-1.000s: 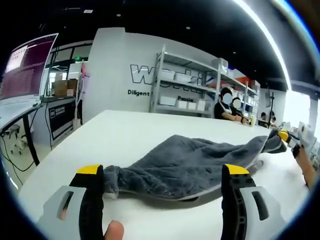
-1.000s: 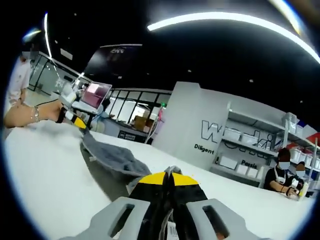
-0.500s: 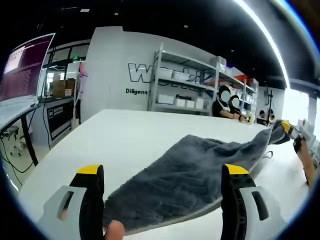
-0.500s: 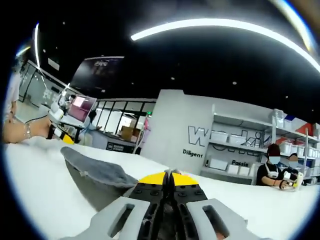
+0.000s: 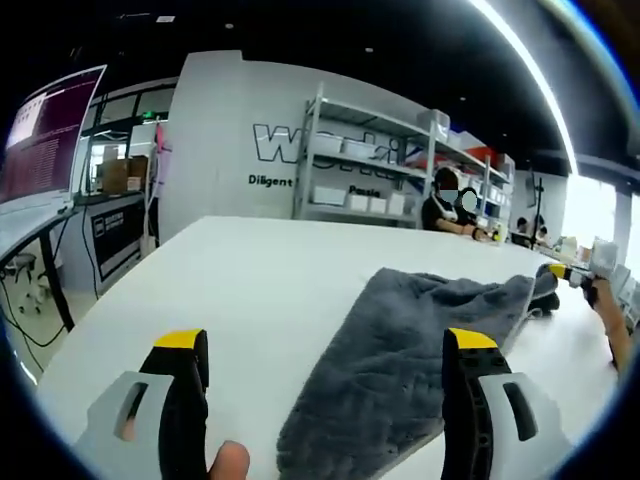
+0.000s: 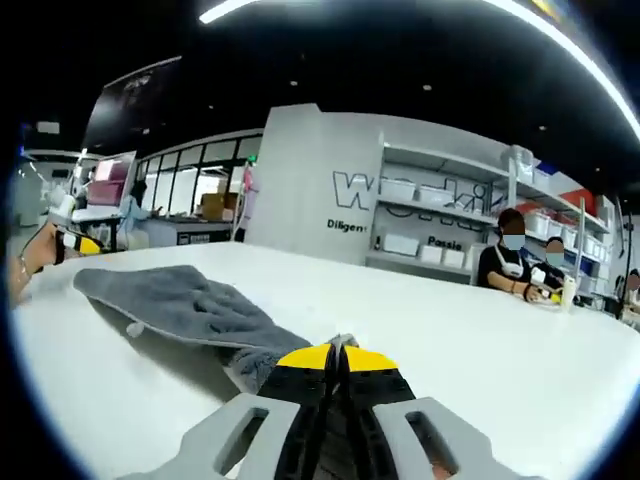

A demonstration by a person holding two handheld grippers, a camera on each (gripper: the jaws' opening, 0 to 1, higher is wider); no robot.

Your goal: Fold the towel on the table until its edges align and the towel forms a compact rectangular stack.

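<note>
The left gripper (image 5: pixel 320 345) has its two yellow-tipped jaws wide apart with nothing between them, low over the big white table (image 5: pixel 230 280), and a thumb tip (image 5: pixel 228 462) shows at the bottom of that view. The right gripper (image 6: pixel 338 352) has its yellow-tipped jaws pressed together on one end of the fluffy grey towel (image 5: pixel 415 340), just above the table top. The towel lies flat on the table, reaching from the right gripper's tip across to the left gripper, whose right jaw stands in front of the towel's near edge. Behind the table is a pale wall with big letters (image 5: pixel 300 145), metal shelves with white boxes (image 5: pixel 370 165), and people sitting at the far side (image 5: pixel 445 210). A screen (image 5: pixel 45 130) stands at the left. Half a second ago the towel's far end was lifted up in the air by the right gripper; now that end is down near the table and the towel lies flatter and more bunched
</note>
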